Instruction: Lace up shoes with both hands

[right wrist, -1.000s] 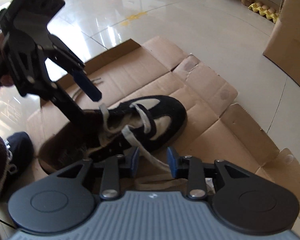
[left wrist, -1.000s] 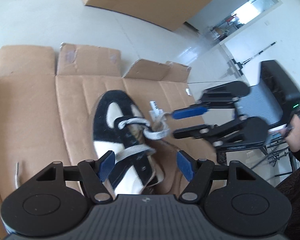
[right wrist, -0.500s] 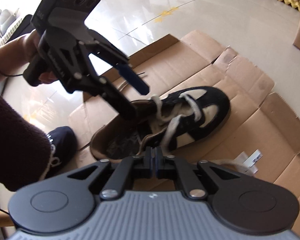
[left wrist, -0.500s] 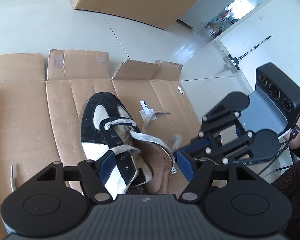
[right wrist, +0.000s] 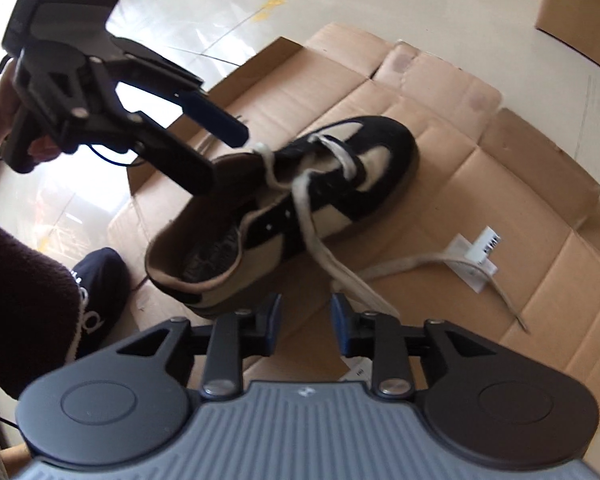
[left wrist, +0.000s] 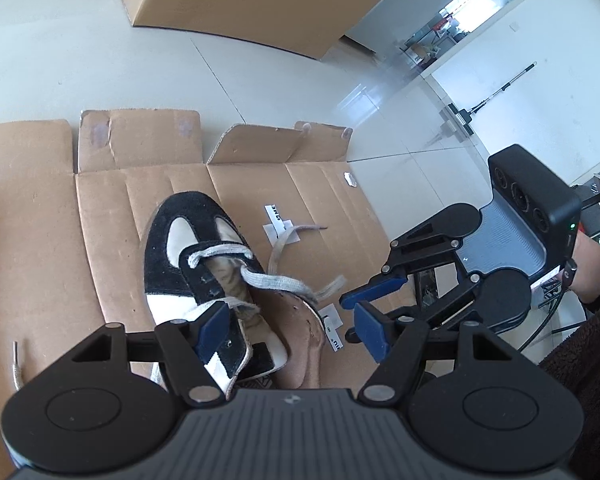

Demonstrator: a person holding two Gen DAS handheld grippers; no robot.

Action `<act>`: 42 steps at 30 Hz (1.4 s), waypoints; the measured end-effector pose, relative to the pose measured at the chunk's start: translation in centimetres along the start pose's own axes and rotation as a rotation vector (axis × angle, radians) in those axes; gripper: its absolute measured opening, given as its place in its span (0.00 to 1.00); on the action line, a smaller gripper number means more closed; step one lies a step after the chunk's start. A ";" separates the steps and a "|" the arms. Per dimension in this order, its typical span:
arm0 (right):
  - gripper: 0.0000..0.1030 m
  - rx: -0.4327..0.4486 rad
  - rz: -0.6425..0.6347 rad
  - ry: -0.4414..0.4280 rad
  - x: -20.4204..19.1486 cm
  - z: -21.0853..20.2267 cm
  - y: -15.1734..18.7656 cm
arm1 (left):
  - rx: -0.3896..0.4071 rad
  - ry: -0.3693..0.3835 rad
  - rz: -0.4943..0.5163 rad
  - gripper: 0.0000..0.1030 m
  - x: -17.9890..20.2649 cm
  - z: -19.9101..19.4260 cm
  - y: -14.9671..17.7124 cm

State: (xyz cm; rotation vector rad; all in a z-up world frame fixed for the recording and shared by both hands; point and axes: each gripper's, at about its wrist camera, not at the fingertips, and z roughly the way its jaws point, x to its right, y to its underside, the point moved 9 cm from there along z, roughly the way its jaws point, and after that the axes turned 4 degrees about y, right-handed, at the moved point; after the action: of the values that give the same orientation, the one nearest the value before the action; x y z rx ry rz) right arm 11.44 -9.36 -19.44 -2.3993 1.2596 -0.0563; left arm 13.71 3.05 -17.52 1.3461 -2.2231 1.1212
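1. Opening at this moment, the right tongs (right wrist: 305, 322) hover just beside the heel end of the shoe (right wrist: 300, 204); nothing is pinched between their blue pads, though the loose lace (right wrist: 340, 268) trails past just beside the right-hand pad.
2. The left tongs (left wrist: 290, 330) stand spread wide over the rear of the shoe. One finger reaches down at the shoe's opening and the other hangs above it. I cannot tell whether the lower finger presses on the collar, and no lace is caught in them.
3. The shoe, black suede with cream panels, lies on the flattened cardboard (left wrist: 40, 216) on the floor, its toe pointing away from the person.
4. Lacing looks begun but far from finished, in my judgement: the lace crosses the eyelets nearest the toe and once more at mid-shoe, while several eyelets toward the ankle sit empty.
5. Beyond the shoe's side, one free end of the lace runs out across the cardboard over a small white paper tag (right wrist: 478, 254). It needs picking up and threading through the next empty eyelet.
6. Farther off from the shoe, a big cardboard box (left wrist: 252, 0) stands on the pale tiled floor.
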 end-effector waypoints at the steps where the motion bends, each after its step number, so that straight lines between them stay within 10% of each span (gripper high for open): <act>1: 0.33 0.003 0.003 0.012 0.2 0.0 0.1 | 0.000 0.001 0.001 0.68 0.0 0.0 0.0; 12: 0.39 0.005 0.036 0.185 5.7 -0.4 1.0 | -0.014 0.008 0.034 0.68 1.1 0.4 -0.1; 28: 0.36 -0.029 1.107 0.180 17.0 3.2 4.1 | -0.017 0.013 0.029 0.68 1.2 0.4 0.2; 37: 0.39 0.025 1.220 0.285 17.6 3.2 3.1 | -0.007 0.007 0.014 0.68 0.6 -0.7 0.6; 42: 0.32 -0.001 1.018 0.376 17.9 3.9 1.1 | -0.002 0.005 0.004 0.68 0.3 -1.2 0.9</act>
State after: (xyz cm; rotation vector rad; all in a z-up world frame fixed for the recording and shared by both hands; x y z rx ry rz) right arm 22.03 -22.77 -26.28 -1.5188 2.4843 -0.2006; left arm 12.64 4.00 -17.00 1.3379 -2.2238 1.1224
